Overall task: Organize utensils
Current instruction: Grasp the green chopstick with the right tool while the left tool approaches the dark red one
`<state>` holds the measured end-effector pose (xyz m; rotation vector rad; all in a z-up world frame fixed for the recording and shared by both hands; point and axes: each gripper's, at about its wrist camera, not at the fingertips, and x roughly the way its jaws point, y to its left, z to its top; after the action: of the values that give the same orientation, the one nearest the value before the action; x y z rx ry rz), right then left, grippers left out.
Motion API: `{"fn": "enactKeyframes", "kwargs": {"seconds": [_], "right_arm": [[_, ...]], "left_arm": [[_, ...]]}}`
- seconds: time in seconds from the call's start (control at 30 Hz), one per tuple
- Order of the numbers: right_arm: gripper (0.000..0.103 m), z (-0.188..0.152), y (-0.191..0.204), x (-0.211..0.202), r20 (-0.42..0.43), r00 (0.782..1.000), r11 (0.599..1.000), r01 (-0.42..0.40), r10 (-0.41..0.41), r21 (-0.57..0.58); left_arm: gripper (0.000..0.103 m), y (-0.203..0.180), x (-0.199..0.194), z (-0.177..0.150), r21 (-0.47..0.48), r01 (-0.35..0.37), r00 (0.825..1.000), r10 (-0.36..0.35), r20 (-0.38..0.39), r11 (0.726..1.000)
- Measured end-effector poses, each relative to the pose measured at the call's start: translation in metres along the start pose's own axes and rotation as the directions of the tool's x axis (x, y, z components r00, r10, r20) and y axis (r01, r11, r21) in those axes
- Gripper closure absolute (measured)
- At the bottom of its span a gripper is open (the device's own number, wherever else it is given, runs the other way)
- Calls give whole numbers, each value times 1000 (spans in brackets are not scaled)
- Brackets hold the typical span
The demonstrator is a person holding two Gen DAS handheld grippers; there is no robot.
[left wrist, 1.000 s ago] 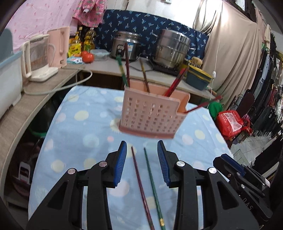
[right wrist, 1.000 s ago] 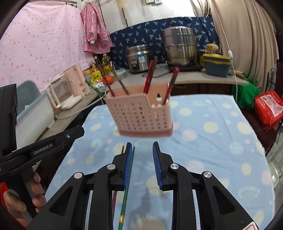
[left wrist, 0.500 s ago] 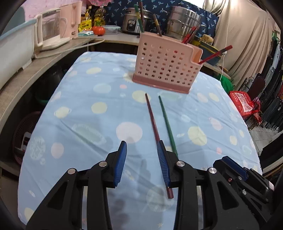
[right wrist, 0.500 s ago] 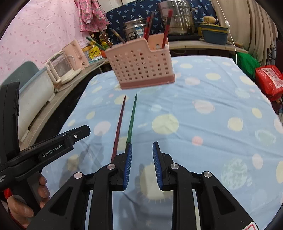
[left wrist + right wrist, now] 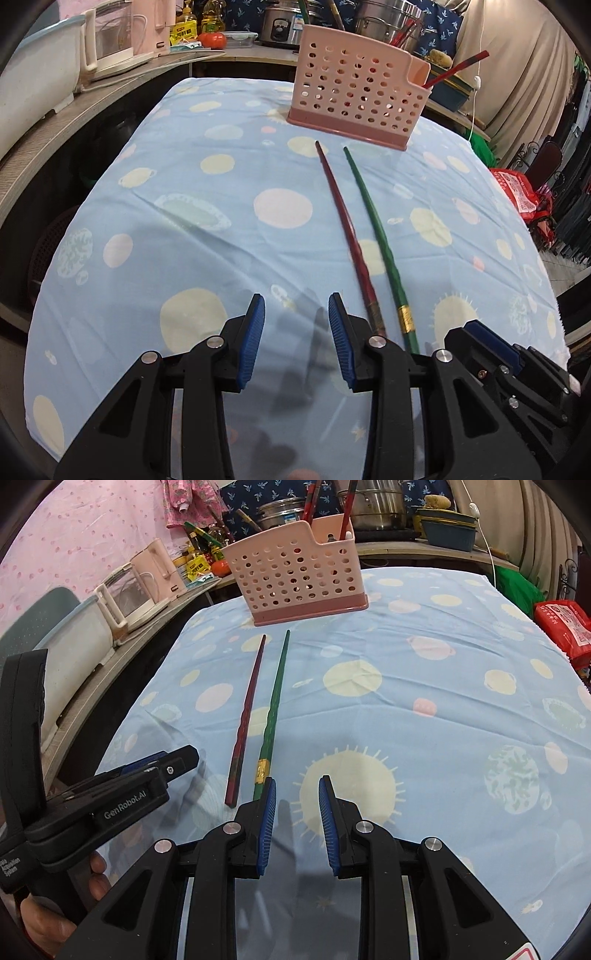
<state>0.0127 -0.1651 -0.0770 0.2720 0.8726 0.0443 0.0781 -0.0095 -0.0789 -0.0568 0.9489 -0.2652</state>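
Note:
A dark red chopstick and a green chopstick lie side by side on the blue spotted tablecloth, pointing at a pink perforated utensil basket that holds several chopsticks. My left gripper is open and empty, low over the cloth just left of the red chopstick's near end. My right gripper is open and empty, just right of the green chopstick's near end. The left gripper also shows in the right wrist view at the lower left, held by a hand.
A counter along the left and back carries a kettle, a white appliance, bottles, a tomato, a rice cooker and steel pots. A red bag lies right of the table. The table edges fall off left and right.
Both grippers have come down and tilted toward the cloth; the basket has shifted up in view and the chopsticks' near ends now lie beside the fingertips. Jaw gaps are unchanged.

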Motion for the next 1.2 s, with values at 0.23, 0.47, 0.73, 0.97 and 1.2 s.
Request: {"fn": "enactKeyframes", "kwargs": {"seconds": [0.23,0.47,0.73,0.97,1.2], "right_arm": [[79,-6,11,4,-13,1000,1000,-12,12,-21],[79,-6,17,11,-18,1000,999,-11,11,-35],[79,-2,20,20,-22,1000,999,-6,6,-44],[79,2,19,25,-17,1000,999,-3,2,-41],[79,2,19,25,-17,1000,999,-2,1,-42]], "left_arm": [[69,0,0,-9,31,-32,999,32,7,999],[67,-2,1,-12,50,-45,999,44,15,998],[64,-5,1,-13,64,-52,998,51,21,997],[63,-5,2,-14,70,-51,998,50,27,996],[63,-4,2,-14,67,-46,999,44,30,997]]}}
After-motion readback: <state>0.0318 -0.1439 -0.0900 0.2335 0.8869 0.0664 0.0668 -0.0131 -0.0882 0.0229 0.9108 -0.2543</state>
